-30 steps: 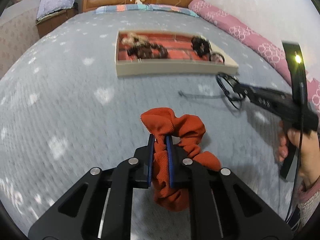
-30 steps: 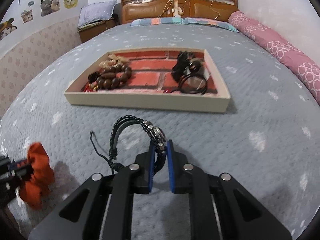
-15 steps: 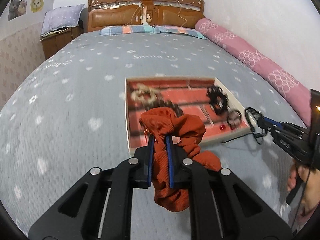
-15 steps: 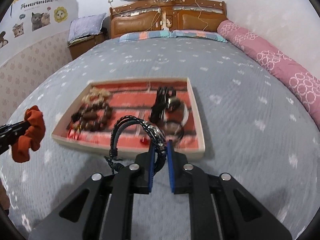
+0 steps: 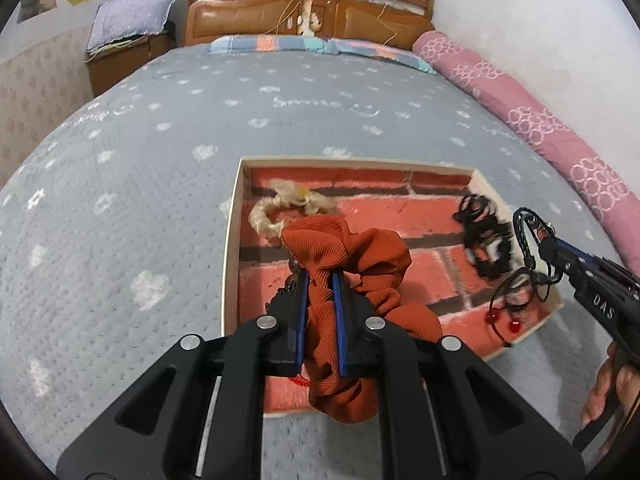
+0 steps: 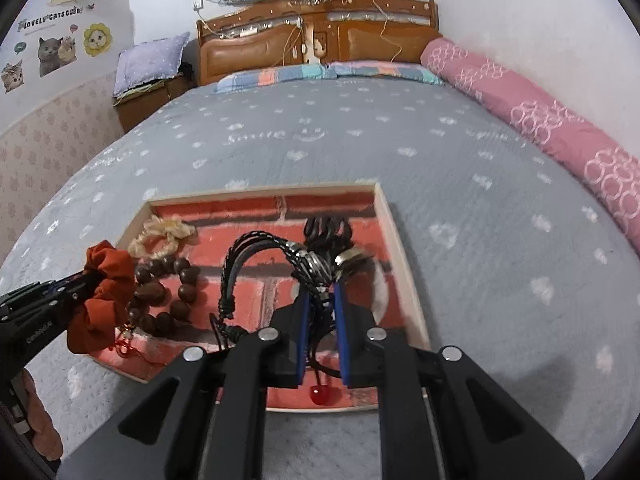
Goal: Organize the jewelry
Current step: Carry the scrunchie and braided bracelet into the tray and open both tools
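- The left tongs (image 5: 320, 312) are clenched on a rust-orange ribbed fabric scrunchie (image 5: 360, 276), now held low and centre in the left view over the near left part of the shallow cream-walled tray with a red brick-print floor (image 5: 234, 216); a second ago they hung over bare bedspread, well short of the tray.
- The right tongs (image 6: 321, 332) grasp a black braided cord bracelet with metal beads (image 6: 256, 248), carried from the bed to above the tray's right half.
- The scrunchie hides the brown wooden bead bracelet (image 6: 160, 292) in the left view; only the right view shows it, beside a pale blond hair tie (image 6: 160, 238).
- The black tangle (image 5: 480, 236) at the tray's right is too blurred to tell apart.
- The grey bedspread (image 5: 160, 160) carries the tray.
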A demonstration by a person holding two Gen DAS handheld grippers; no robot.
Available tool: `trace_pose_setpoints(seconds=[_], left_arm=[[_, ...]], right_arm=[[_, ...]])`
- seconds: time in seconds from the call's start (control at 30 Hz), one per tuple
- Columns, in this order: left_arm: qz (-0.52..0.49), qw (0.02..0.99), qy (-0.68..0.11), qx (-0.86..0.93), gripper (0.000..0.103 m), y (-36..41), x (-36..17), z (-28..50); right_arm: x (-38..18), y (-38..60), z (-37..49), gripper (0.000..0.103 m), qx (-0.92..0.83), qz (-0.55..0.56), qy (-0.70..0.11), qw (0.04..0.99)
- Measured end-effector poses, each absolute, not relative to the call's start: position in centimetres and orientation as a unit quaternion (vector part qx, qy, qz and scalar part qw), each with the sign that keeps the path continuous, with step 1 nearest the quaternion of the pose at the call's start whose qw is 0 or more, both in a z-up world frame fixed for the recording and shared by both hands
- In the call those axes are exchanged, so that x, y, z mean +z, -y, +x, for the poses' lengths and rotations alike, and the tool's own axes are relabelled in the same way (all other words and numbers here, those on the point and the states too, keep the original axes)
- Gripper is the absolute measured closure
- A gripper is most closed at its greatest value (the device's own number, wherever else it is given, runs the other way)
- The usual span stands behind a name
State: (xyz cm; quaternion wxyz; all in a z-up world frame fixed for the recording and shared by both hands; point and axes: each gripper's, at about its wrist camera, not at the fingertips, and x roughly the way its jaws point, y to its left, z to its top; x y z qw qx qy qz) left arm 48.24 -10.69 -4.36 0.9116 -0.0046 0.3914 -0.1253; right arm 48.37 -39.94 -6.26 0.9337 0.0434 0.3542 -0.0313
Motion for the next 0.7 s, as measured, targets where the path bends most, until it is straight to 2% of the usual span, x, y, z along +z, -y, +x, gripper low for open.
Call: trace_pose_setpoints(seconds=[0.23,0.53,0.7], left_arm=[[0.019,0.913,-0.393,-0.110,0.092,11.1,-7.0,48.6],[0.023,0.915,-0.386,-0.111,0.088,10.9,-7.2,48.0],[0.031,0.920,-0.377,-0.105,0.078,10.8,-6.8,47.2]], right_arm=[[-8.9,40.4,48.9,0.091,-0.037,0.051,-0.359,0.931],[-9.5,39.7,48.5,0.091,-0.030,0.040,-0.352,0.935],[-9.8,39.4,48.3,0.089,-0.023,0.036,-0.355,0.934]])
